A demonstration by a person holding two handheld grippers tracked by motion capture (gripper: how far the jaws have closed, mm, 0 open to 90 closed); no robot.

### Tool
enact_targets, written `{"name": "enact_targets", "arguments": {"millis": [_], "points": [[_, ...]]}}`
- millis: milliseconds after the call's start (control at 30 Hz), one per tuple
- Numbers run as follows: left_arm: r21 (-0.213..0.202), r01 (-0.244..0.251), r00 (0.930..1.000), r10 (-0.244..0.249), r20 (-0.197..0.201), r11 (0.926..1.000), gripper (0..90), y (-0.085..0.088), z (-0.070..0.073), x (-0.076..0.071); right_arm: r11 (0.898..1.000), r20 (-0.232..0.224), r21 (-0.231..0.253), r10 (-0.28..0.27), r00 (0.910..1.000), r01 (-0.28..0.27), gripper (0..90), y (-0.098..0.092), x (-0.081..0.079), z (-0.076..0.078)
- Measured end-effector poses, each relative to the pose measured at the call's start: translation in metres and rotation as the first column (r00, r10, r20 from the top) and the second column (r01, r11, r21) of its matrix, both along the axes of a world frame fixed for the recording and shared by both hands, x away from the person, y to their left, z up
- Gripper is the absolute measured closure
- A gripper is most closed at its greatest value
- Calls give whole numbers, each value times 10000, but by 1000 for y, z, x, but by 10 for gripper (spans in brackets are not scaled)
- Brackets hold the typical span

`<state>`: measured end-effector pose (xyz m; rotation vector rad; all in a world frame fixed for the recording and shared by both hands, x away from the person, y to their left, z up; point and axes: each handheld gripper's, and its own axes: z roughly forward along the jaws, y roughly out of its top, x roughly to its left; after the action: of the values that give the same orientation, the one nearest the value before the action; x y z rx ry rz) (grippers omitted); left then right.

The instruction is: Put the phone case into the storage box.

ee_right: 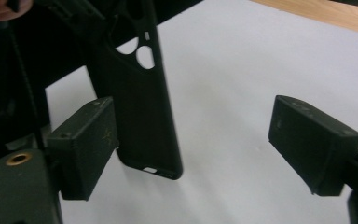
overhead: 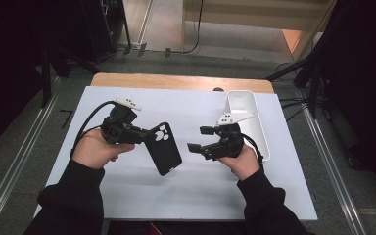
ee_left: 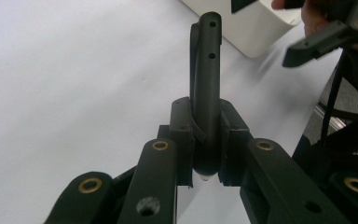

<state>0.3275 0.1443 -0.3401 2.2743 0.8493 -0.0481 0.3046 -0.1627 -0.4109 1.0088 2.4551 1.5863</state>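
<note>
Your left hand-held gripper (overhead: 144,134) is clamped on the black phone case (overhead: 165,148), held at centre frame above the worktop (overhead: 196,191). Your right hand-held gripper (overhead: 199,138) stands apart, empty (white bin (overhead: 247,115) behind it); placing remains.

Open tongs (ee_right: 193,149) beside black phone case (ee_right: 142,116)

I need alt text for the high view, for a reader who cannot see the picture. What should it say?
Two hands work over a white table: the left claw grips a black phone case by its camera end, holding it out toward the right claw, whose jaws stand open and empty beside it. A white oblong tray lies behind the right hand.
</note>
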Motion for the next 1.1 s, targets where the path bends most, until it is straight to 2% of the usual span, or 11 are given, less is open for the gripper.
{"name": "enact_targets", "arguments": {"millis": [100,167,333,400,567,667,933,1100], "points": [[-79,-246,9997,247,94,9997,789,2,1,1,9999,6,100,69,10000,-69,75,3,-1,-3],[-137,-420,9990,422,114,9990,789,2,1,1,9999,82,-98,-88,9999,88,0,7,-2,-6],[-187,-846,9964,846,-17,9962,789,5,1,4,10000,26,-31,2,10000,-2,0,11,-3,-9],[-249,-1043,9945,1042,-32,9942,788,6,1,5,9999,181,-128,-106,9998,108,0,13,-4,-9],[-311,-1532,9882,1531,-45,9877,789,6,0,6,9997,237,-67,-244,9994,246,0,20,-8,-10],[-230,-1836,9828,1830,-226,9827,789,6,-1,7,9995,298,-76,-309,9991,311,0,22,-10,-11],[0,-2278,9737,2278,-33,9737,789,3,-2,7,9986,511,-179,-497,9975,507,0,34,-15,-13],[134,-2278,9735,2280,-169,9736,789,-2,-2,4,9961,682,-217,-836,9942,853,0,40,-19,-13]]}}
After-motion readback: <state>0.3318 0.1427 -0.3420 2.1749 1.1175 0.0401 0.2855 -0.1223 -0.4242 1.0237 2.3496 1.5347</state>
